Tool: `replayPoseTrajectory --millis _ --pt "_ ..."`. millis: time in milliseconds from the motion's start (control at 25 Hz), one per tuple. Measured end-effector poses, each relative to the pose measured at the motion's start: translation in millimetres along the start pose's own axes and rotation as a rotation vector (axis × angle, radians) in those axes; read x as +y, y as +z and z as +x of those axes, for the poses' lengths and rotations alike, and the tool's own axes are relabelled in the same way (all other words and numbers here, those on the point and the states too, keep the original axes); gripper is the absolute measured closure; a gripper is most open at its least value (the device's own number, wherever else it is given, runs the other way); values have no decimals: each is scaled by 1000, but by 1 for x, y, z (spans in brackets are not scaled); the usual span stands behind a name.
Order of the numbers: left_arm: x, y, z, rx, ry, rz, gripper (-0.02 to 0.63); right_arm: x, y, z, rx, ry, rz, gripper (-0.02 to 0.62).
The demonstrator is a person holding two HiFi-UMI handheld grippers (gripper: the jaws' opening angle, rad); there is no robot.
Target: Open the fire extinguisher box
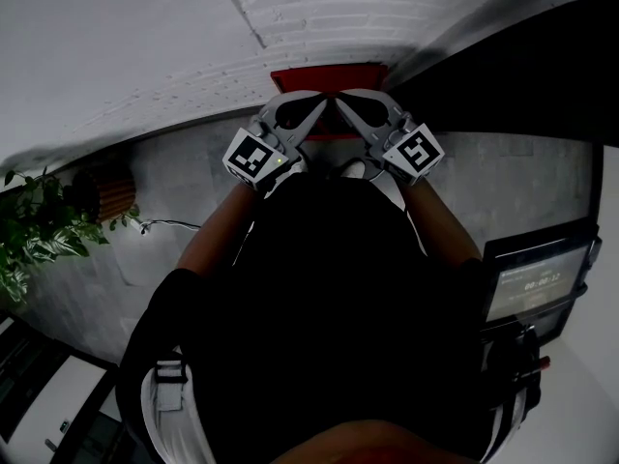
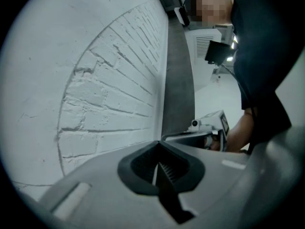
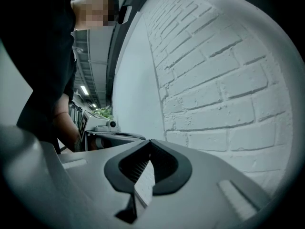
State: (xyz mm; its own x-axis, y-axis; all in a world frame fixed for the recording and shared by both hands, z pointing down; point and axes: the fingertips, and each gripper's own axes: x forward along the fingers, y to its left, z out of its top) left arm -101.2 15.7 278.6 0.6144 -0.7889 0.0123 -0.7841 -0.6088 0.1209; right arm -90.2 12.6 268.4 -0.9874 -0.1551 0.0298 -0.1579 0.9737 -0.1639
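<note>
Low against the white brick wall point(image 1: 319, 17) sits the red flat-topped fire extinguisher box point(image 1: 327, 73); I hold grey left gripper point(image 1: 319, 107) and grey right gripper point(image 1: 340, 103) tip-to-tip before it, both pressed together, empty; probably readying my approach.

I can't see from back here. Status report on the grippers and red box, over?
Left gripper, right gripper: shut, empty. Red box at brick wall, just beyond both tips. Nothing blocking.

2 grippers up side by side: left gripper point(image 1: 317, 107) and right gripper point(image 1: 344, 107), tips almost meeting, just in front of the red box point(image 1: 329, 73) against the white brick wall point(image 1: 319, 8). Plant point(image 1: 39, 230) at left, screen point(image 1: 537, 280) at right.
</note>
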Motion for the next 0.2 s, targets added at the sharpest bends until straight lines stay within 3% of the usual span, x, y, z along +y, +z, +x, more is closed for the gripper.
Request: replayPoseTrajectory --millis 200 --pt "-6 9 -1 1 -1 14 604 3 7 -4 -2 -6 4 584"
